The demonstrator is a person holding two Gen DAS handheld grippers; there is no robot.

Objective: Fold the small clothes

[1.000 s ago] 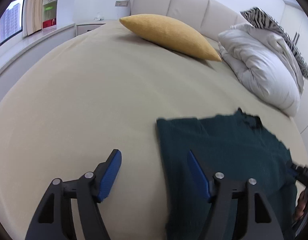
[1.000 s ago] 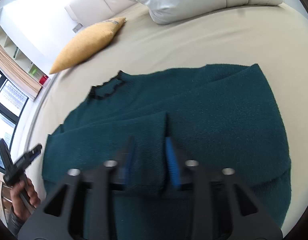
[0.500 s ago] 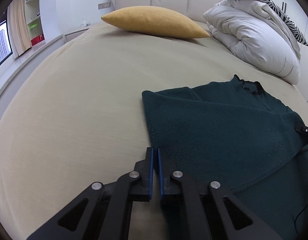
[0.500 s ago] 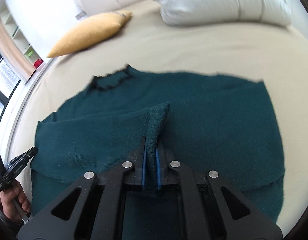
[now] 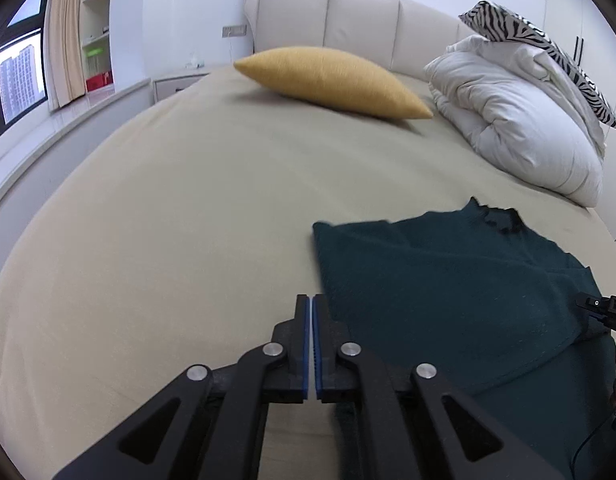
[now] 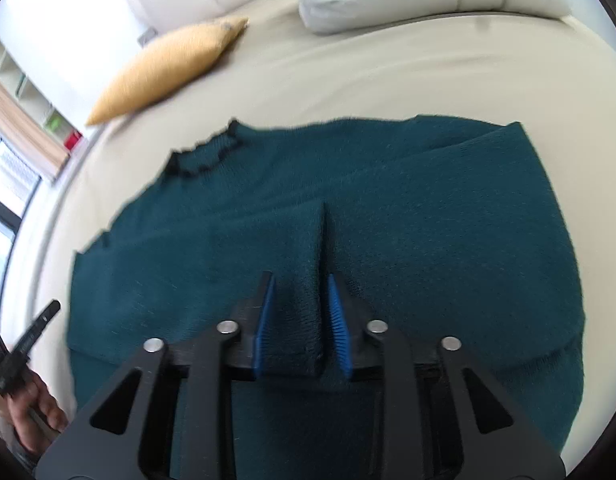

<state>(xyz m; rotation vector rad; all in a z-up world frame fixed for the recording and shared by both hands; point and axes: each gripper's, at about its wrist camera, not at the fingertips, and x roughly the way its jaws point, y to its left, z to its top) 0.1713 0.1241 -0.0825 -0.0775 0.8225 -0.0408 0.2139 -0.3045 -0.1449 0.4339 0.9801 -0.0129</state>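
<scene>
A dark teal knit sweater (image 6: 388,208) lies spread on the beige bed (image 5: 167,220), with a black-trimmed neckline (image 6: 205,156) toward the pillows. It also shows in the left wrist view (image 5: 448,292). My right gripper (image 6: 301,304) is open, its blue pads on either side of a folded sleeve end (image 6: 303,264) that lies on the sweater's body. My left gripper (image 5: 310,308) is shut with nothing between its pads, above the bedsheet just left of the sweater's edge.
A yellow cushion (image 5: 332,80) lies near the padded headboard (image 5: 348,12). A folded white duvet (image 5: 520,128) with a zebra-print pillow (image 5: 540,48) sits at the right. A window ledge (image 5: 47,128) runs along the left.
My right gripper has opened and let go of the sleeve fold it was pinching. My left gripper shut a second ago and has lifted, staying shut beside the sweater's edge.
</scene>
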